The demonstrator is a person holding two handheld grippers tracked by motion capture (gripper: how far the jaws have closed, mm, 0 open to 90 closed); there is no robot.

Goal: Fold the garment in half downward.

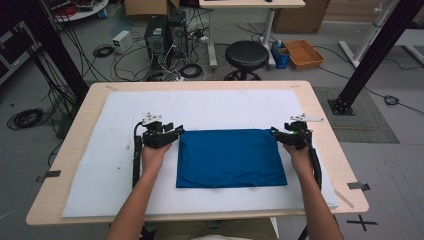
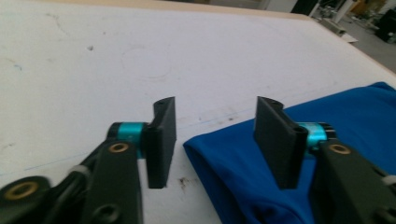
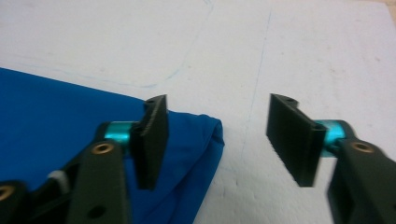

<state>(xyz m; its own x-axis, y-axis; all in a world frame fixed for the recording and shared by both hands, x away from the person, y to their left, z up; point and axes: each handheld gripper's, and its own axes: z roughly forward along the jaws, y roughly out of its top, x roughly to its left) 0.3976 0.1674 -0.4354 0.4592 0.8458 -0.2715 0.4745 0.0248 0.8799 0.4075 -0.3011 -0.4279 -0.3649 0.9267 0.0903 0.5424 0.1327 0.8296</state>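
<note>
Folded blue cloth [image 1: 231, 158] between left tongs [image 1: 176, 131] and right tongs [image 1: 276, 132], both apart, seemingly at far corners

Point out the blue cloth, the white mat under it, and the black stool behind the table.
blue cloth [image 1: 230, 157], high view, middle of its folded top face.
white mat [image 1: 215, 107], high view, bare stretch beyond the cloth.
black stool [image 1: 246, 53], high view, centre of its round seat.
</note>
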